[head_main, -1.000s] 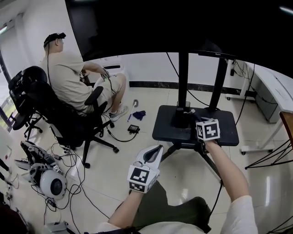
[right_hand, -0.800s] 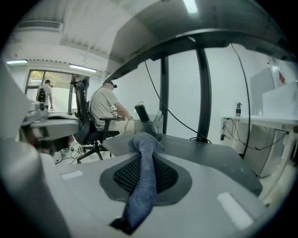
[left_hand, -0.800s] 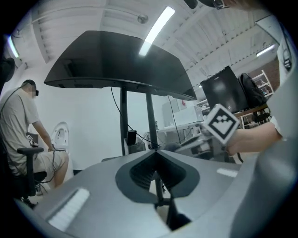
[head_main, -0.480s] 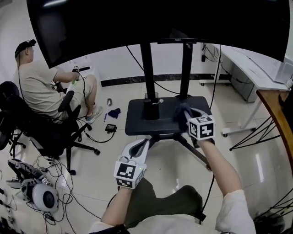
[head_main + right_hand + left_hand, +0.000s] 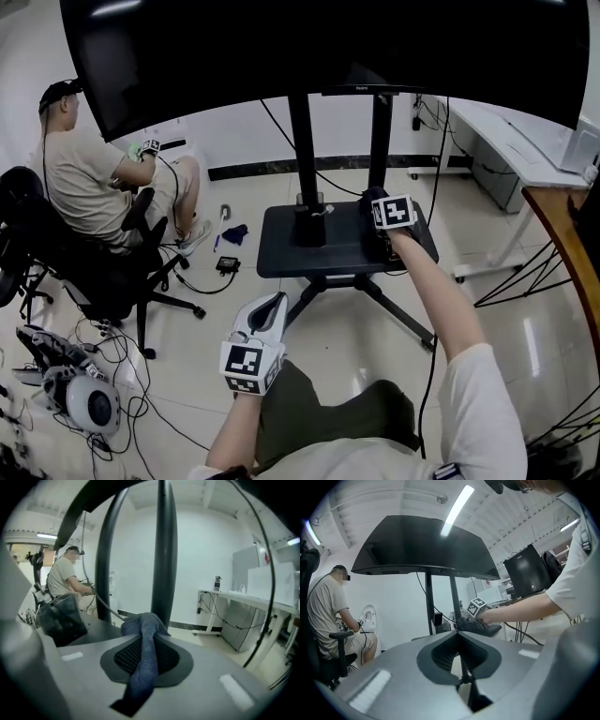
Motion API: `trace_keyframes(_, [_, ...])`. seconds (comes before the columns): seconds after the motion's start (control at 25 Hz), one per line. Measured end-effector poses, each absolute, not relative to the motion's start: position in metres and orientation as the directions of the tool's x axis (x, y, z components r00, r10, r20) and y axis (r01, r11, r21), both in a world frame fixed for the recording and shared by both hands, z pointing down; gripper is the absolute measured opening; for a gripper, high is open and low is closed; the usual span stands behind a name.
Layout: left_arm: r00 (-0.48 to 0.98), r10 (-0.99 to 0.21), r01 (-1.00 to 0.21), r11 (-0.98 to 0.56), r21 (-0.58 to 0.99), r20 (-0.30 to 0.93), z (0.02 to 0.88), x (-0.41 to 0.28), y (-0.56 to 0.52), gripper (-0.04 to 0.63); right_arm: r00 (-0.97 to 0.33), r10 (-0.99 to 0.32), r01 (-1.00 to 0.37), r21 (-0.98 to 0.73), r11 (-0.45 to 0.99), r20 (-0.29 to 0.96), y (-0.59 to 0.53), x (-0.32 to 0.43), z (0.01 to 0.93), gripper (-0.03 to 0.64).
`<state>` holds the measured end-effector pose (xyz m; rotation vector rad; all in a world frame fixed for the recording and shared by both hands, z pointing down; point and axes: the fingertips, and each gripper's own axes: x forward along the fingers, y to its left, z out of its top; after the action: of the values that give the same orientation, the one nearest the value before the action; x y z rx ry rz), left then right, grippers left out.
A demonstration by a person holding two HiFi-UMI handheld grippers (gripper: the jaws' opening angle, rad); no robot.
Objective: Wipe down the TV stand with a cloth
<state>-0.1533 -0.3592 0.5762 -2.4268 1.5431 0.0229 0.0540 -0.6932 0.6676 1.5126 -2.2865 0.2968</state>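
We find right gripper (image 5: 377,217), fingers clenched on blue fabric cloth (image 5: 143,656), now further back on black TV stand shelf (image 5: 314,251): wiping underway; left gripper (image 5: 269,309) fingers clenched, empty.

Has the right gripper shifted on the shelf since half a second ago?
Yes: the right gripper moved from the front of the shelf back toward the right pole.

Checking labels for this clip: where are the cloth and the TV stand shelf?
cloth (image 5: 143,667): right gripper view, middle of the blue strip.
TV stand shelf (image 5: 319,255): head view, bare front of the black platform.
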Motion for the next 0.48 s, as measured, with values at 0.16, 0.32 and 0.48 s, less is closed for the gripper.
trace_keyframes(0.16, [0.460,-0.874,-0.882,-0.429,-0.194,-0.158,0.586,-0.144,-0.367,0.074,-0.448,-0.838,-0.865,0.088,0.495,0.311,-0.605,0.047,0.644,0.052])
trace_keyframes(0.32, [0.507,-0.847,-0.858,-0.478,-0.189,-0.156,0.595,-0.119,-0.372,0.074,-0.547,-0.814,-0.826,0.033,0.563,0.197,-0.484,0.045,0.636,0.054])
trace_keyframes(0.48, [0.536,-0.832,-0.838,-0.506,-0.203,-0.139,0.599,-0.096,-0.381,0.074,-0.525,-0.849,-0.850,0.020,0.527,0.061,-0.443,0.071,0.620,0.053])
